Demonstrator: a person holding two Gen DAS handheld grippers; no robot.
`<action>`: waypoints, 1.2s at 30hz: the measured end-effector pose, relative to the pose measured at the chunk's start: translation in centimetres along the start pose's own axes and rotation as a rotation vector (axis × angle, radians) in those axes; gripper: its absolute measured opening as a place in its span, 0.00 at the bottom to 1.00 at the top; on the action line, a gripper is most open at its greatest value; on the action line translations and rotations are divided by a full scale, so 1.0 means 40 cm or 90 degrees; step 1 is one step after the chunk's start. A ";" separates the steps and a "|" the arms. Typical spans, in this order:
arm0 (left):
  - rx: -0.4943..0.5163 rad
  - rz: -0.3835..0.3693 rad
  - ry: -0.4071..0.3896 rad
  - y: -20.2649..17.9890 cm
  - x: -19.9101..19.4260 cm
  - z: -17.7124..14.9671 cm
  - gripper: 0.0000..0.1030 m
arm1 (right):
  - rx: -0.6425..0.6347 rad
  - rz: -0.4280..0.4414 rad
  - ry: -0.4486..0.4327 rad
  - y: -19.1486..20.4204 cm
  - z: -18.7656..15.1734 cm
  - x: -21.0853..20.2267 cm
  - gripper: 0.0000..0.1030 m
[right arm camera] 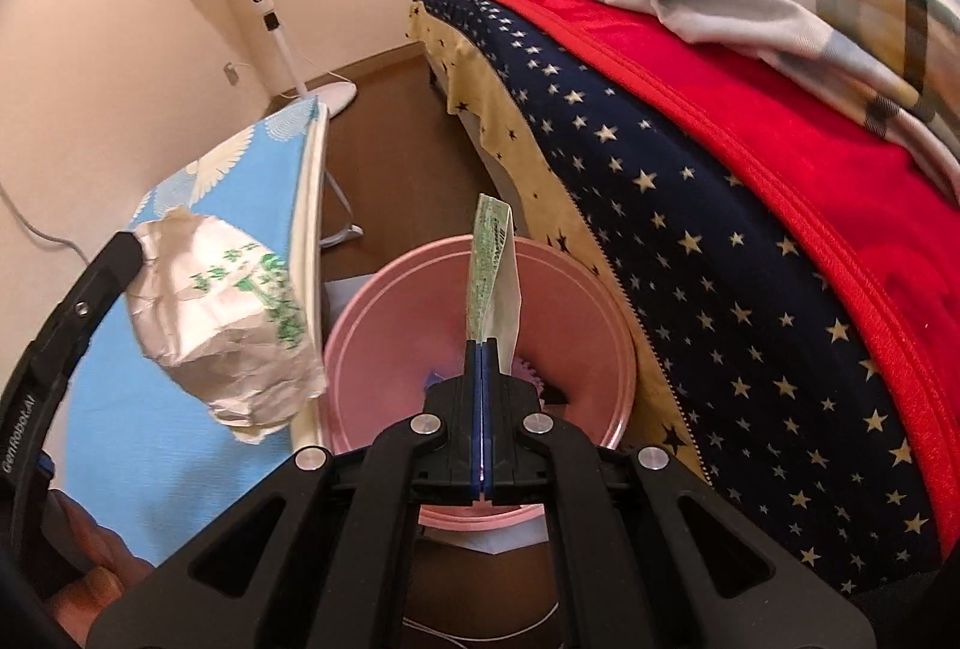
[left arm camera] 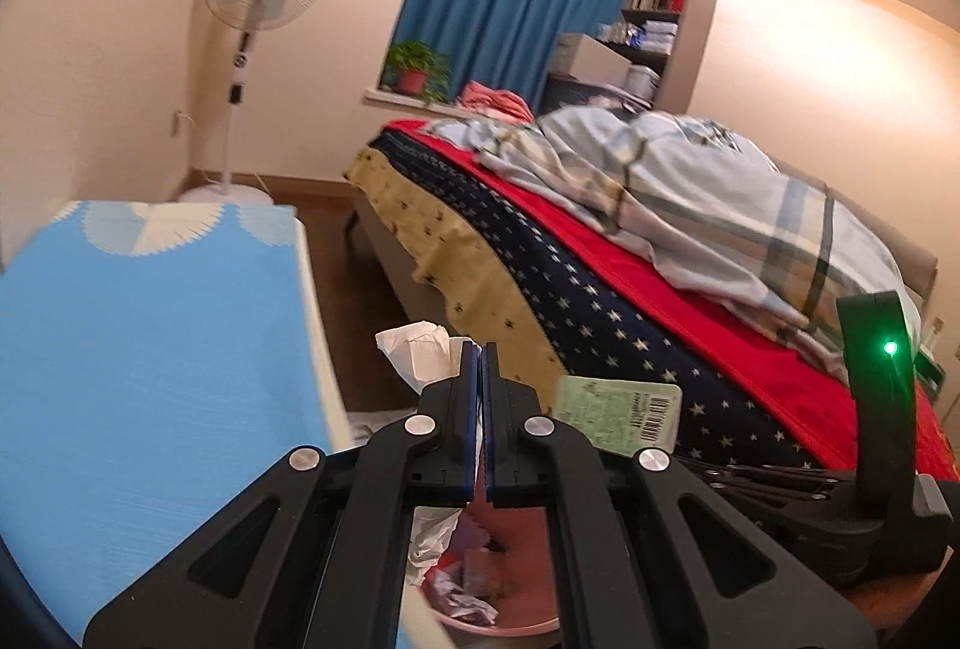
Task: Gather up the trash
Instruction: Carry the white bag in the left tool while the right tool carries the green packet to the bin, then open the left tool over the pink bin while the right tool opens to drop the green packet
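I have 2 pieces of trash in hand, both brought to the bin. The green packet (right arm camera: 493,253) is a flat, thin wrapper with green print and a barcode on one face; it stands edge-on out of my right gripper (right arm camera: 482,346), whose jaws are clamped tight on its lower end, directly above the pink bin (right arm camera: 606,289). The crumpled white paper (right arm camera: 231,325), creased all over with green printing, hangs from my left gripper (left arm camera: 480,349), which is pinched shut on it. From the right wrist view it sits to the left of the bin, over the edge of the blue cloth-covered board (right arm camera: 150,439), not over the opening as far as I can tell.

I judge this the drop step. The packet only needs the right jaws parted. The paper should first be carried sideways over the bin, which already holds scraps (left arm camera: 462,571), or it may land on the board or the floor (right arm camera: 390,156) beside the bed (right arm camera: 750,229).
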State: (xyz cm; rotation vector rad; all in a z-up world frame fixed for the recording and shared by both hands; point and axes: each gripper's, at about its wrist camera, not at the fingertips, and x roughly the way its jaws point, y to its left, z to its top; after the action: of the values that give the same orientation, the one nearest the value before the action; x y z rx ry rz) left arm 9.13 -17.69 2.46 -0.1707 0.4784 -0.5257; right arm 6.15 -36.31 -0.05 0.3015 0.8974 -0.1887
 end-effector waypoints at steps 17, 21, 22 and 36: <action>0.012 0.046 0.114 0.000 0.176 -0.098 0.01 | 0.025 -0.058 0.076 -0.023 -0.042 0.140 0.00; 0.008 0.067 0.142 0.006 0.204 -0.116 0.01 | 0.030 -0.066 0.091 -0.029 -0.053 0.163 0.00; 0.008 0.071 0.147 0.006 0.209 -0.120 0.01 | 0.032 -0.069 0.095 -0.031 -0.055 0.170 0.00; 0.005 0.108 0.215 0.030 0.256 -0.155 0.02 | 0.033 -0.085 0.134 -0.036 -0.093 0.231 0.02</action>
State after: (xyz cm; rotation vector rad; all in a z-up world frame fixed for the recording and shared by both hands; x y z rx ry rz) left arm 14.45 -22.21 -7.34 -0.0327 0.8119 -0.3898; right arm 8.63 -36.76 -9.80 0.3131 1.1229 -0.3079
